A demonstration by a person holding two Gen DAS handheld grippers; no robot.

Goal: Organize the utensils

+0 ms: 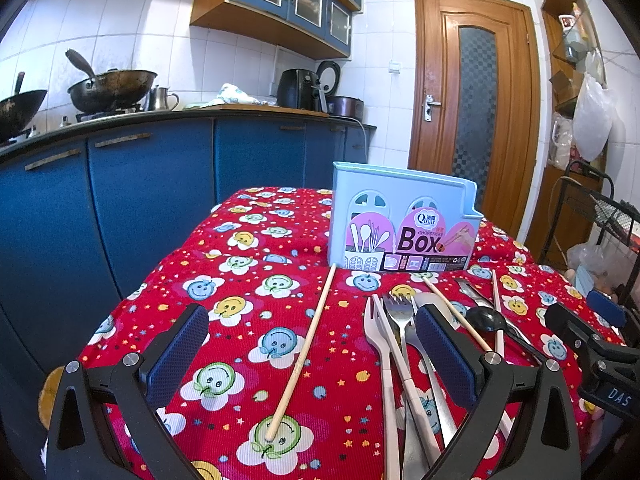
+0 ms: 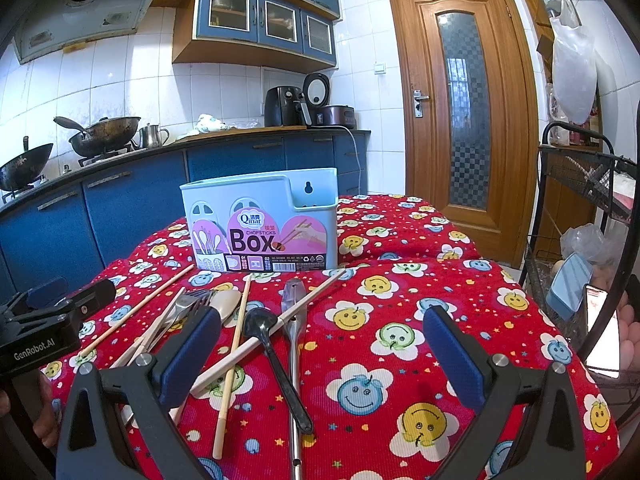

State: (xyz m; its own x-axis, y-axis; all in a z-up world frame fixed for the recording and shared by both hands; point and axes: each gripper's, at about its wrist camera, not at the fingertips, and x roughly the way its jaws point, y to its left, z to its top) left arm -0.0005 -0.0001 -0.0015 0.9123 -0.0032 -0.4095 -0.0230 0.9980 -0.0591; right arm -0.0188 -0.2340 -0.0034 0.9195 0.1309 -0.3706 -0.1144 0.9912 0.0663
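A light blue chopsticks box [image 1: 404,220] stands upright on the red smiley-face tablecloth [image 1: 240,320]; it also shows in the right wrist view [image 2: 260,224]. Loose utensils lie in front of it: a single wooden chopstick [image 1: 304,352], white-handled forks [image 1: 384,352], a metal fork [image 1: 400,316], a black spoon [image 2: 276,360], a metal utensil [image 2: 294,320] and more chopsticks [image 2: 232,364]. My left gripper [image 1: 312,352] is open above the single chopstick. My right gripper [image 2: 320,352] is open and empty, above the cloth right of the black spoon.
Blue kitchen cabinets [image 1: 140,184] with woks on a stove [image 1: 108,88] run along the left. A wooden door [image 1: 476,100] is behind the table. A black wire rack [image 2: 580,208] with bags stands at the right. The other gripper shows at each view's edge [image 2: 44,328].
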